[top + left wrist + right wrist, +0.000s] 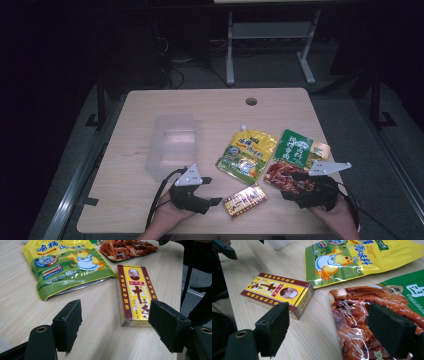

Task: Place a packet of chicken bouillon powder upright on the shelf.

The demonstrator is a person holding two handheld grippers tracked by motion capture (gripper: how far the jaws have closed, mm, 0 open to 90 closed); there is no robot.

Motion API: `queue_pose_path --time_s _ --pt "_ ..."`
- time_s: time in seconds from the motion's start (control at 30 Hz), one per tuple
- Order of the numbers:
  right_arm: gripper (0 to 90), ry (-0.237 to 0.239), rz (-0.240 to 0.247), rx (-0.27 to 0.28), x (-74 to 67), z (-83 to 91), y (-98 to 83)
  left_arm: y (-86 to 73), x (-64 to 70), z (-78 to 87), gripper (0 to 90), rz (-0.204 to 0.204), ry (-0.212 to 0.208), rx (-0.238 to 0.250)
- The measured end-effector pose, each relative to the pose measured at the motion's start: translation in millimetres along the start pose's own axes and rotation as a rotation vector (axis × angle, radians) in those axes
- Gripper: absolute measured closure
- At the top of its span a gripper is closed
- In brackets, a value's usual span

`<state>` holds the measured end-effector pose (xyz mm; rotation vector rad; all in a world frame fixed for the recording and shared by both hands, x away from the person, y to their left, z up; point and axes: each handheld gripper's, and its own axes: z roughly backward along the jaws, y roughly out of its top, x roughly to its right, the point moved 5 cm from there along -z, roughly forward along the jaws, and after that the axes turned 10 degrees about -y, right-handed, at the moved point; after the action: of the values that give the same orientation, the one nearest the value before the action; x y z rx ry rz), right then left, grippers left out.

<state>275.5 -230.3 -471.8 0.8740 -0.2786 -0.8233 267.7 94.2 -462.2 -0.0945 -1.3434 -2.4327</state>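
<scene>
A yellow and dark-red box point(245, 200) point(136, 293) point(278, 293) lies flat near the table's front edge. My left gripper point(216, 191) point(116, 325) stands open just left of it, jaws wide with bare table between them. A yellow-green spouted pouch point(247, 155) point(67, 263) point(362, 257) lies behind the box. Right of it lies a green pouch picturing red-brown meat point(292, 162) point(126, 248) point(372, 315). My right gripper point(295, 186) point(328, 327) is open at that pouch's near edge, one jaw over the printed meat, and grips nothing.
A clear plastic tub point(172, 145) stands on the wooden table point(150, 210) behind my left hand. A round cable hole point(251, 101) sits near the far edge. Beyond the table, a dark floor with a metal frame point(270, 35).
</scene>
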Motion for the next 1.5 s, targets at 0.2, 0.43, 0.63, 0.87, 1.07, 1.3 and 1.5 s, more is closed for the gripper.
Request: queue_pose_path --time_s 0.2,0.43,0.63,0.87,1.07,1.3,1.5 --pt "16.4 0.003 -0.014 -0.004 0.8 -0.4 0.6 -0.3 1.9 -5.4 26.2 -0.007 -0.006 -0.018" --pt "15.4 0.015 -0.033 0.015 -0.3 1.9 6.1 5.6 5.5 -8.5 26.3 -0.006 -0.046 -0.016" --pt "15.6 -0.009 -0.044 0.039 1.5 9.0 22.9 20.5 7.2 -9.6 28.2 -0.009 -0.063 -0.011" --pt "15.4 -0.043 -0.070 0.042 9.9 7.3 53.7 36.7 2.4 -17.4 31.2 -0.006 -0.071 0.005" --pt "15.5 -0.039 -0.060 0.022 14.8 -2.5 79.7 48.2 -6.4 -25.3 35.1 -0.012 -0.021 -0.019" --pt "16.1 -0.033 -0.066 -0.006 17.6 -13.6 100.2 58.9 -18.4 -35.5 45.3 0.012 0.006 -0.026" --pt "21.3 -0.052 -0.103 -0.049 26.8 -26.9 108.2 64.8 -33.3 -46.3 58.0 0.029 0.024 -0.020"
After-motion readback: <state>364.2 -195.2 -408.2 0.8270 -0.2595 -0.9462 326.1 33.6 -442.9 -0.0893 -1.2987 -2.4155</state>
